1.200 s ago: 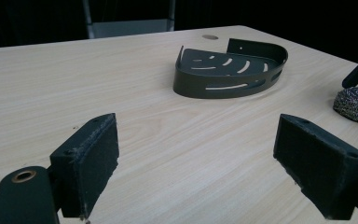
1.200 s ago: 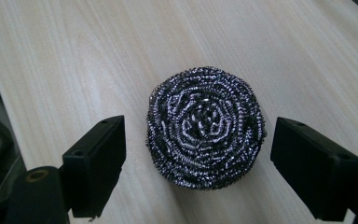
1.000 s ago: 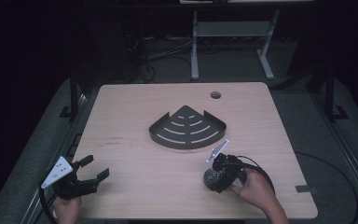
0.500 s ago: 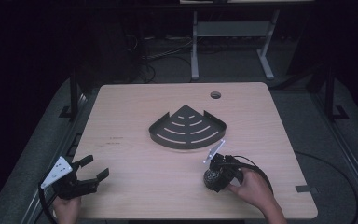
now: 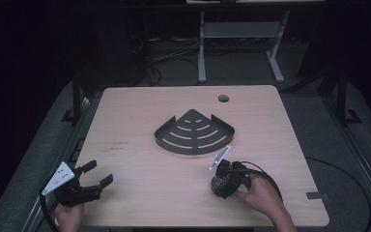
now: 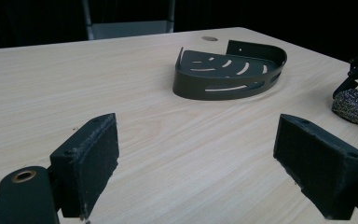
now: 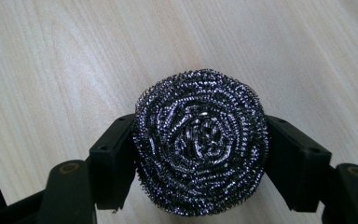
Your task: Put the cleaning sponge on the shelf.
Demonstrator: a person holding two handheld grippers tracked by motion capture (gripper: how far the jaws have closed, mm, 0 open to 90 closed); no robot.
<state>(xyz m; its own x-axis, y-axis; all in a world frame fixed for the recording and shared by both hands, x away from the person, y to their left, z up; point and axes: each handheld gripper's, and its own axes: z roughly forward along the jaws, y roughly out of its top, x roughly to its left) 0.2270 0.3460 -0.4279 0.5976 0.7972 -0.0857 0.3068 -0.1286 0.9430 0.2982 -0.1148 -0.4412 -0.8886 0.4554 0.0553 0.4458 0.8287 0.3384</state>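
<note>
1. High view: the right gripper (image 5: 221,180) is at the near right part of the table (image 5: 135,116), with the person's right hand (image 5: 263,199) behind it. Its jaws pinch a round steel-wool scourer (image 5: 221,185). The dark corner shelf (image 5: 194,133), a fan-shaped tray with slots, lies just ahead of these jaws and a little to their left, near but not touching. The left gripper (image 5: 92,180) rests at the near left corner with its jaws spread and nothing between them. The shelf is well apart from it, so the right hand is clearly the nearer one.

2. Left gripper view: the two black pads (image 6: 93,163) stand wide apart, with only bare wood between them. The shelf (image 6: 228,70) lies ahead and somewhat to the right of the jaws. Its curved wall faces them and its pointed corner is on the far side. The scourer (image 6: 356,103) is far to the right, under the tips of the other gripper.

3. Right gripper view: the scourer (image 7: 200,142) sits between the jaws, squeezed from both sides, with its coiled face toward the camera. It is round, so it has no long axis to align. I judge that the coming move depends on carrying it forward over the curved wall of the shelf.
</note>
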